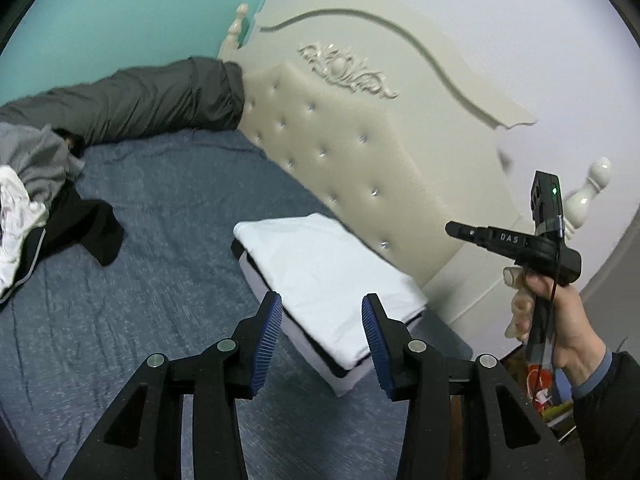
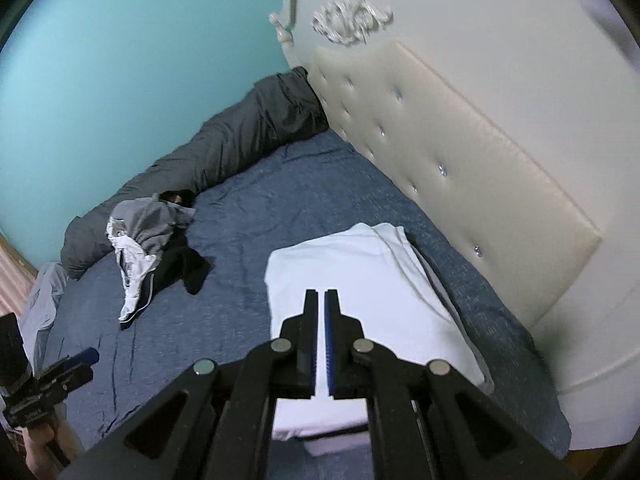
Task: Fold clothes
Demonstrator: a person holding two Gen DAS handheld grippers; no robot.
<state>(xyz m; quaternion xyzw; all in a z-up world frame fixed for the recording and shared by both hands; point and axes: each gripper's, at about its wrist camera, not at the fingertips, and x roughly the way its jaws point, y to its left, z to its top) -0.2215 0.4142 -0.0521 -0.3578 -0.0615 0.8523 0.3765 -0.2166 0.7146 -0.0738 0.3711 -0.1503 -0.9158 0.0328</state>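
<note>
A folded white garment point(image 1: 328, 276) tops a neat stack on the blue bed sheet point(image 1: 160, 208), beside the headboard; it also shows in the right wrist view point(image 2: 360, 280). My left gripper point(image 1: 322, 308) is open and empty, hovering over the stack's near edge. My right gripper point(image 2: 322, 296) is shut and empty above the stack; it also shows at the right of the left wrist view point(image 1: 454, 229), held off the bed. A pile of unfolded grey, white and black clothes point(image 2: 156, 248) lies at the far left, and shows in the left wrist view point(image 1: 44, 208).
A cream tufted headboard point(image 1: 360, 140) runs along the right of the bed. A dark grey rolled duvet point(image 2: 240, 136) lies along the teal wall point(image 2: 120, 60). The left gripper appears at lower left of the right wrist view point(image 2: 86, 358).
</note>
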